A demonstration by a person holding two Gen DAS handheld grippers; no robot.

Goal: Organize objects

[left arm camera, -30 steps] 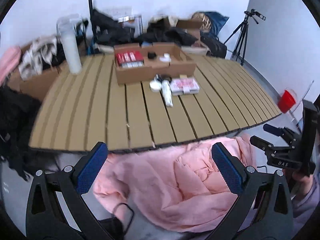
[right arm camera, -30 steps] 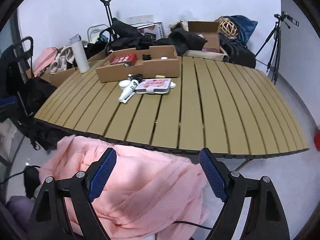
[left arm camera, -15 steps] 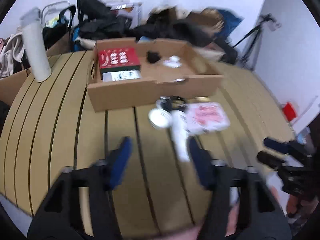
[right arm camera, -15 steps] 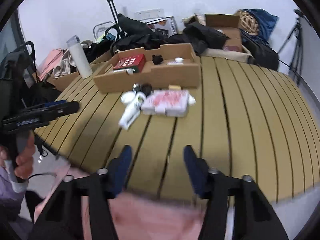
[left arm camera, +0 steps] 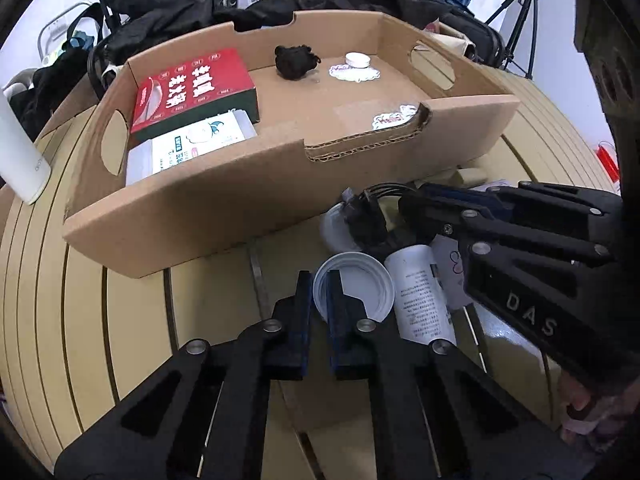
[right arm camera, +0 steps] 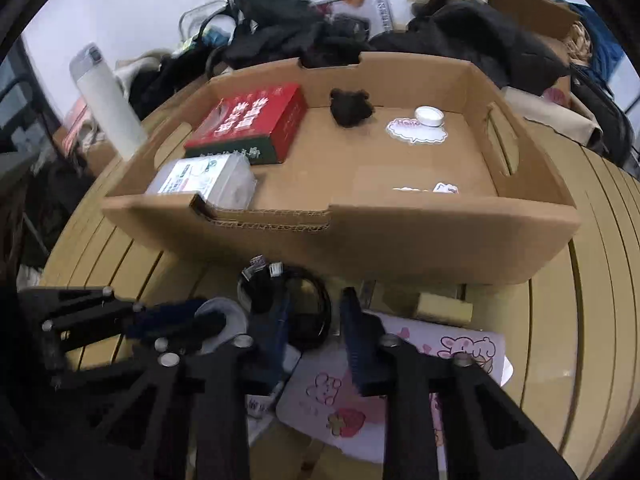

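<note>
A cardboard tray (left arm camera: 192, 216) (right arm camera: 400, 248) stands on the slatted table and holds a red box (left arm camera: 192, 88) (right arm camera: 248, 120), a white packet (left arm camera: 188, 148), a black scrunchie (left arm camera: 296, 60) and a small white lid (left arm camera: 356, 60). In front of it lie a white round lid (left arm camera: 360, 284), a white tube (left arm camera: 420, 292), a coiled black cable (right arm camera: 304, 304) and a pink strawberry packet (right arm camera: 400, 380). My left gripper (left arm camera: 319, 292) is shut on the white round lid's rim. My right gripper (right arm camera: 314, 312) is open around the black cable and shows at the right of the left wrist view (left arm camera: 500, 220).
A white bottle (right arm camera: 108, 100) (left arm camera: 20, 152) stands left of the tray. Dark bags and clothes (right arm camera: 460, 28) pile up behind the table. A small beige block (right arm camera: 440, 304) lies by the tray's front wall. A tripod (left arm camera: 528, 12) stands at the far right.
Both grippers moved from above the pink cloth forward over the table to the items in front of the tray. The left closed on the white lid; the right narrowed around the cable.
</note>
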